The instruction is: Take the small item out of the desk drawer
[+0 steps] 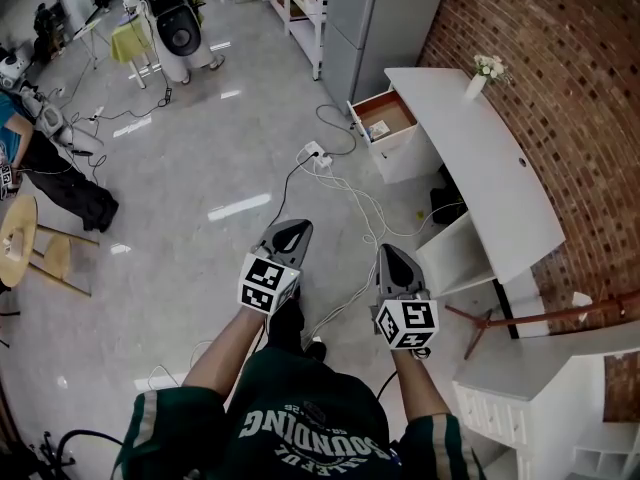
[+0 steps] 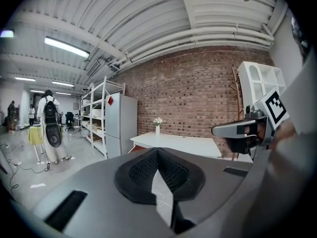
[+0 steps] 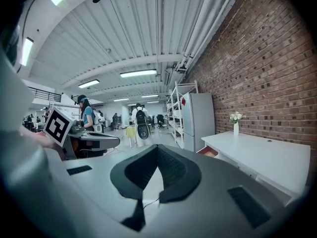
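One desk (image 1: 500,183), one open drawer (image 1: 390,111). The left gripper (image 1: 288,232) and right gripper (image 1: 394,259) point forward, both squeezed closed, empty.

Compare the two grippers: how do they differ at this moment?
The left gripper reaches farther ahead than the right gripper. The right gripper is nearer the desk than the left gripper. Shared: jaws shut, empty, both well short of the open drawer.
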The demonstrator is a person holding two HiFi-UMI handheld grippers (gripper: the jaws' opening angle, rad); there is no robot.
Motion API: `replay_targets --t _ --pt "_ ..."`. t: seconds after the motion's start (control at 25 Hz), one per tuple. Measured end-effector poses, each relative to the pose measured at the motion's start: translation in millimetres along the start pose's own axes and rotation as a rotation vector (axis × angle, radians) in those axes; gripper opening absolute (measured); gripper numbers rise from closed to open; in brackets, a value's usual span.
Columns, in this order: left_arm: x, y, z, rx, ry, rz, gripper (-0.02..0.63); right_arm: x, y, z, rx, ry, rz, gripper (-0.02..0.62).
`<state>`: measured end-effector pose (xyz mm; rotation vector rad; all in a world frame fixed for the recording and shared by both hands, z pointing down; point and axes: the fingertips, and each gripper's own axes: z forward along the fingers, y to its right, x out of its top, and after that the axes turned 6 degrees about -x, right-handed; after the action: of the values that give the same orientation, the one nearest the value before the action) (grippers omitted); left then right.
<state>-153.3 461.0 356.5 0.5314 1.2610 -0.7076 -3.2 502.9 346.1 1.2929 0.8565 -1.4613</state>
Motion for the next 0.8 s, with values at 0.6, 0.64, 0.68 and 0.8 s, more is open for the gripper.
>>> replay_targets --t 0.6,0.64,0.68,0.8 --pt "12.7 -61.1 72.5 -0.039 0.001 -0.015 0.015 6.9 24.3 83.0 -0.019 -0.032 -0.005 0.023" --pt "10.8 -67.9 78.4 -0.04 -0.004 -0.019 0.015 5.7 25.5 91.7 -0.019 -0.039 -0.004 0.023" --pt "9.3 -75.1 84.4 -0.042 -0.008 -0.024 0.015 5.2 26.5 100.8 -0.019 -0.046 -0.003 0.023" --pt "13.7 -98.8 104.9 -0.05 -0.008 -0.025 0.015 13.0 30.7 130.7 -0.024 -0.044 0.001 0.023"
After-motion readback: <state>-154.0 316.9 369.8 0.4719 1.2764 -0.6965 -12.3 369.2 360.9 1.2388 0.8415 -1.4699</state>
